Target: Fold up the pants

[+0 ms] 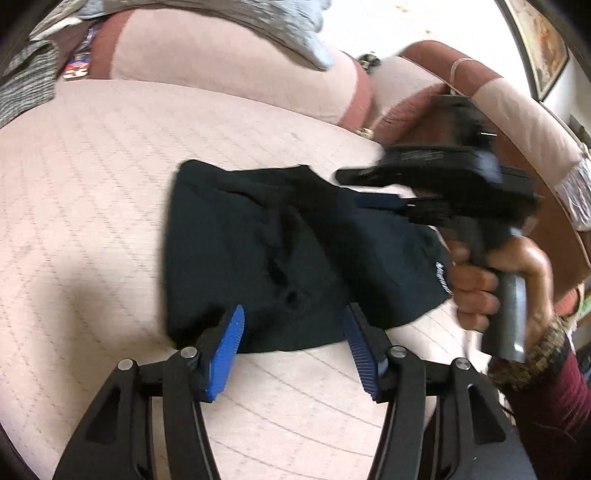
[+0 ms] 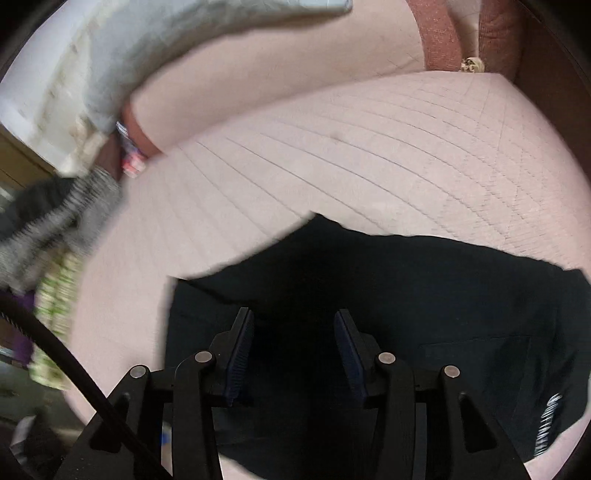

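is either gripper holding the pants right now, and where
Nothing is held. The left gripper and right gripper both stand open over the folded dark pants, with no cloth pinched between their pads.

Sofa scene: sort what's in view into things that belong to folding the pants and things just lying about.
Belongs to the job:
- dark pants, folded into a bundle on the pink quilted sofa cover
- left gripper, open
- right gripper, open

Just lying about:
- grey striped garment
- grey cloth on the backrest
- framed picture
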Action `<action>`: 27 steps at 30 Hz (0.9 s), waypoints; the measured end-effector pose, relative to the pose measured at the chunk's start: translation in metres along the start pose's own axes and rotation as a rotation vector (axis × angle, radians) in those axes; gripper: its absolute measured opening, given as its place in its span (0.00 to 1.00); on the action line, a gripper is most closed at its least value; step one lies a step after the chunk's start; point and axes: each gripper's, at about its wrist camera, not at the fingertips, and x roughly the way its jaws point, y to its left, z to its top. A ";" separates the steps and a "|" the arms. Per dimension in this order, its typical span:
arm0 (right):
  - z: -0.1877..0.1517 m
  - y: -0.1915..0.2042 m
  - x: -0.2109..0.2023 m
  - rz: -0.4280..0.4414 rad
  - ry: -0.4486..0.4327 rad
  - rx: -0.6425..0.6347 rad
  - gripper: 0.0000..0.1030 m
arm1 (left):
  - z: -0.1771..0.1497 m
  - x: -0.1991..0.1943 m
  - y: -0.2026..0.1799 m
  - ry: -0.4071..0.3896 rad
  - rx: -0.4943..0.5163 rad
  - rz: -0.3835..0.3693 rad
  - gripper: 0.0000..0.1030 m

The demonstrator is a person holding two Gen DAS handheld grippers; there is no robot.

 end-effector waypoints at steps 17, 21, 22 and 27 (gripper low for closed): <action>-0.074 -0.040 0.039 0.171 0.093 0.256 0.10 | 0.003 -0.001 0.026 0.010 -0.078 0.042 0.53; -0.071 -0.047 0.007 0.118 0.024 0.224 0.20 | 0.016 0.003 0.023 -0.017 -0.040 0.088 0.53; -0.067 -0.045 0.001 0.143 0.004 0.215 0.20 | 0.019 0.007 0.024 -0.017 -0.046 0.091 0.53; -0.053 -0.029 0.014 0.465 0.042 0.310 0.26 | 0.019 0.027 0.045 0.008 -0.139 0.090 0.53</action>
